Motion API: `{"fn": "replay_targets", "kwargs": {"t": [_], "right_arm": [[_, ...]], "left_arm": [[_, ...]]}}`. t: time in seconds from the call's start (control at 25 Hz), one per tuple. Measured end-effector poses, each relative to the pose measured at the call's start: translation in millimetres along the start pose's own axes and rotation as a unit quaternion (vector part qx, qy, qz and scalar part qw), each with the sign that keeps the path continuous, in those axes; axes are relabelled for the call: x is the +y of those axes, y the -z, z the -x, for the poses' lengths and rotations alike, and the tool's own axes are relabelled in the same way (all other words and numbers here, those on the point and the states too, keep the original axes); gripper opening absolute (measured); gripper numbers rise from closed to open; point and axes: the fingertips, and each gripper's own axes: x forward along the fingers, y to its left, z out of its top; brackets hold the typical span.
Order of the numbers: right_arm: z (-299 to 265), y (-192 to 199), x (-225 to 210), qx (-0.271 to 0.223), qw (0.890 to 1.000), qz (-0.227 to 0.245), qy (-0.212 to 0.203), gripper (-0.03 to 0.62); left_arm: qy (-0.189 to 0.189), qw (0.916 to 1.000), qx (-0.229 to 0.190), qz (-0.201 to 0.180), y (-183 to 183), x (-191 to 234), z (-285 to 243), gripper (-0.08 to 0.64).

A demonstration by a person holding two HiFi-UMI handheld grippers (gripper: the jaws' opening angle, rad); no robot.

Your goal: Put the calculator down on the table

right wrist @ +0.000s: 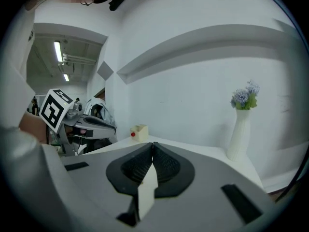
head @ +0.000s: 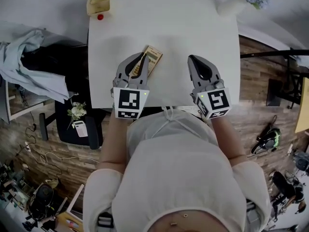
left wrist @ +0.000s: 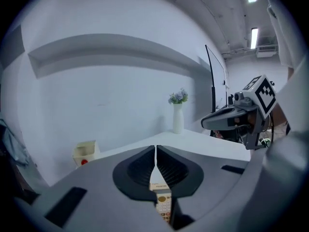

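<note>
Jaws together and empty, the left hand-held gripper [left wrist: 155, 153] tilts slightly down above the calculator [head: 153, 57] lying flat on the white surface [head: 169, 28], the right hand-held gripper [right wrist: 153, 149] beside it likewise closed on nothing.

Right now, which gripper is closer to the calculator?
Left. The left gripper is just over the near end of the calculator, jaws shut and empty; the right gripper is well off to its right, not touching it.
</note>
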Motion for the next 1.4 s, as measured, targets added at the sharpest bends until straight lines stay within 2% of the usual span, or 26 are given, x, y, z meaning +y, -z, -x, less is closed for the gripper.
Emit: {"fn": "replay_targets", "kwargs": {"t": [0.24, 0.48, 0.8, 1.08, 1.4], "right_arm": [[7, -31, 5, -0.037, 0.999, 0.019, -0.005, 0.005], [17, -61, 10, -0.068, 0.997, 0.037, -0.013, 0.005], [27, -81, 14, -0.097, 0.994, 0.052, -0.012, 0.003], [29, -79, 10, -0.09, 0.995, 0.052, 0.002, 0.003], [25, -82, 14, -0.097, 0.994, 0.053, -0.002, 0.002]], "left_arm": [[-0.013, 0.9969, -0.075, -0.019, -49, 7, 28, 0.018], [-0.022, 0.9928, -0.118, -0.002, -78, 19, 57, 0.017], [-0.026, 0.9907, -0.133, 0.011, -88, 22, 72, 0.017], [-0.009, 0.9895, -0.141, 0.031, -88, 20, 73, 0.017], [-0.012, 0.989, -0.142, 0.039, -87, 28, 75, 0.017]]}}
